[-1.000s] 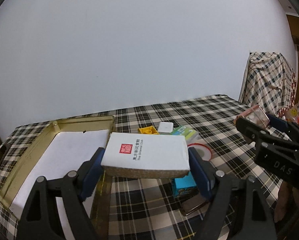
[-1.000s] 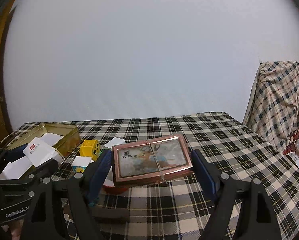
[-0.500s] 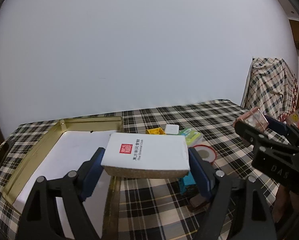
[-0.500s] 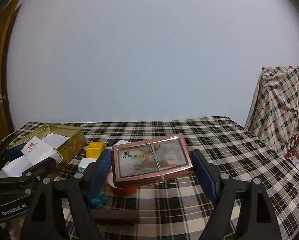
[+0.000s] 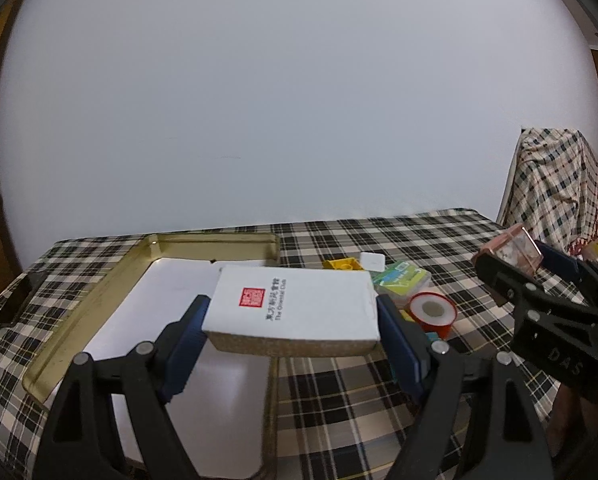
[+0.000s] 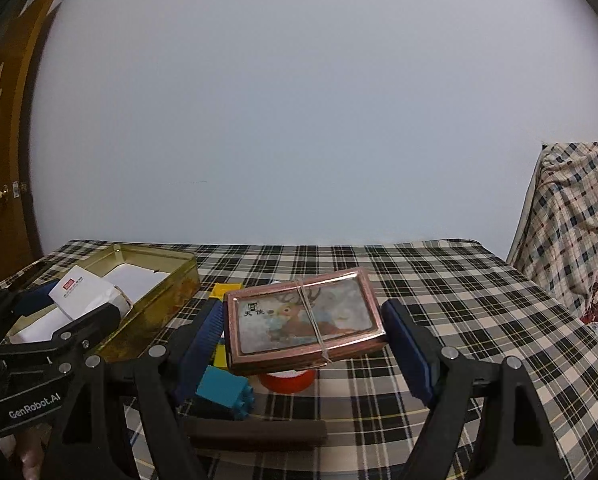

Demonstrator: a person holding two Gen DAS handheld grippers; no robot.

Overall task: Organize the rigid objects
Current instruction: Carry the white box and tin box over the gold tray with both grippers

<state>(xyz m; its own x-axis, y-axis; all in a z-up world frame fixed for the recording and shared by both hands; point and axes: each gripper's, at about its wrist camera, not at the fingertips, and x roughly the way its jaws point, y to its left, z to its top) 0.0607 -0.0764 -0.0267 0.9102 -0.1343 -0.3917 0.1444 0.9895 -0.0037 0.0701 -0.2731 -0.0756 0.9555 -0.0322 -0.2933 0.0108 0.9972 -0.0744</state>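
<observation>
The white box, with a red stamp and dark lettering on its lid, is clamped flat between the blue pads of the left gripper, jaws spread wide across its width. It hangs above the near right part of the gold tin, whose floor is lined with white paper. The right gripper likewise has its jaws wide, closed on the sides of a pink-rimmed case with a deer picture and a thin band round its middle, held tilted above the checked tablecloth, right of the tin. Under and near the case lie a red tape roll, a blue brick, a yellow brick, a small white block and a green-topped clear box. A dark bar lies nearest. At far right stands something draped in checked cloth.
</observation>
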